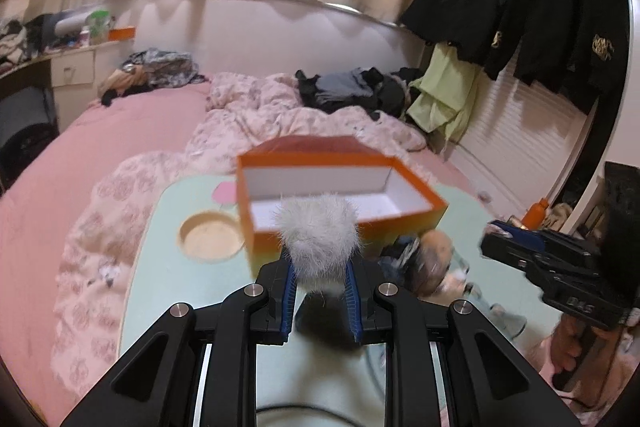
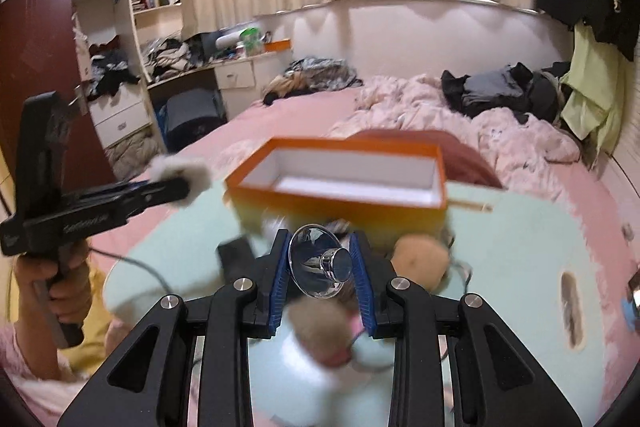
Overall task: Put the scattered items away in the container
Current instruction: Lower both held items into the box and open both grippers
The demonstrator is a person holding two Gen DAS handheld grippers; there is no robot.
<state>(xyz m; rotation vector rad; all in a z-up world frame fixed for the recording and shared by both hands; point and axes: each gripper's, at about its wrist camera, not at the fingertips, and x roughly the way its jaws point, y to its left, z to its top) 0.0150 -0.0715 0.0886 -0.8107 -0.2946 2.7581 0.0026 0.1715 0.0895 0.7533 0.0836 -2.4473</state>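
Note:
An orange box [image 1: 400,229] with a white inside stands open on the pale green table [image 1: 192,291], just beyond my left gripper [image 1: 320,267]. That gripper is shut on a white fluffy pom-pom [image 1: 318,231], held above the table in front of the box's near wall. In the right wrist view my right gripper [image 2: 319,243] is shut on a clear suction cup with a chrome knob [image 2: 316,263], lifted before the orange box [image 2: 340,207]. The left gripper [image 2: 182,187] with its pom-pom [image 2: 172,167] shows at the left there. The right gripper [image 1: 494,235] appears blurred at the right of the left wrist view.
A round wooden dish [image 1: 211,237] and a pink scrap [image 1: 224,193] lie left of the box. Tan pom-poms [image 2: 420,261] [image 2: 318,331] and a small black object [image 2: 236,255] lie near the box. The table [image 2: 520,247] sits on a pink bed strewn with clothes.

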